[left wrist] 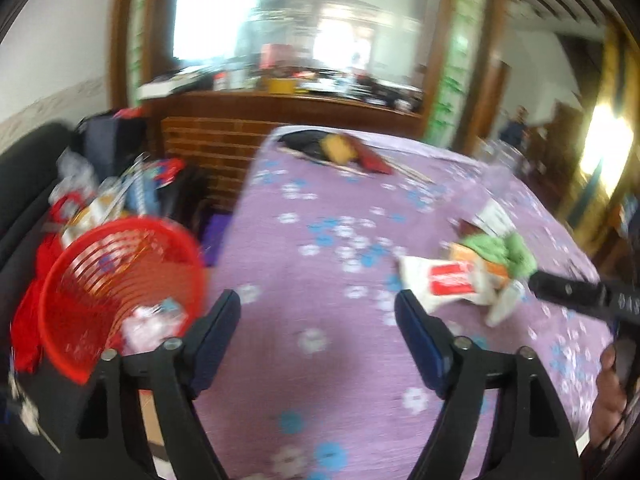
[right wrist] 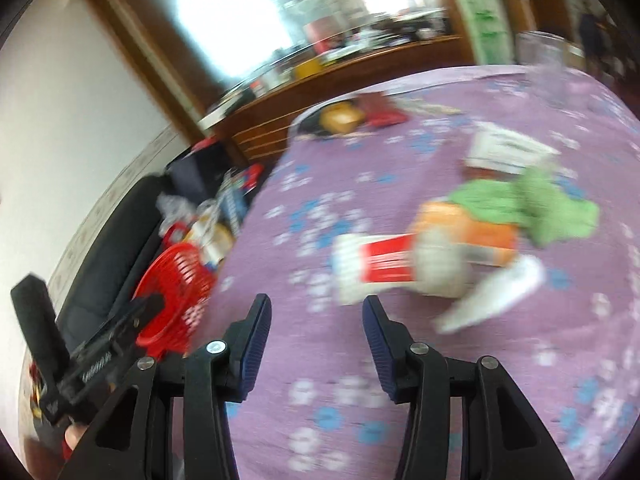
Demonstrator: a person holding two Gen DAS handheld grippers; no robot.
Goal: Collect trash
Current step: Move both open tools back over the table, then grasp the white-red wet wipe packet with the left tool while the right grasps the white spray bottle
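Two grippers: both in view, both empty, frames motion-blurred.
Left gripper (left wrist: 318, 316): jaws spread wide, nothing between them; it hangs over the purple floral tablecloth (left wrist: 340, 360).
Right gripper (right wrist: 316, 320): jaws parted, a narrower gap than the left, nothing held; it points toward the trash pile.
Trash pile: ahead and slightly right of the right gripper, near but not touching. Seen from the left gripper it lies ahead and to the right.
Pile contents: white wrapper with red label (right wrist: 384, 266) nearest the right fingertips; orange packet (right wrist: 472, 232) behind it; crumpled green cloth or paper (right wrist: 532, 208) on top; white printed card or box (right wrist: 504, 148) furthest off; a white scrap (right wrist: 492, 296) at the near right edge.
Red basket (left wrist: 120, 292): off the table edge, to the left of the left gripper, tilted with its mouth toward the camera. Some pale wrappers (left wrist: 152, 320) already lie inside.
Other clutter: dark and yellow items (left wrist: 336, 148) at the far end of the table, well apart from both grippers; I cannot tell if they count as trash.
Step in hand (judgement): approach for a pick, right gripper lining up on the red-label wrapper.
Next move calls for: advancing right gripper until the wrapper sits between the pads, then closing; wrapper looks thin and limp, so grip low and near its middle.
Risk: dragging neighbouring pieces along, or snagging the cloth.
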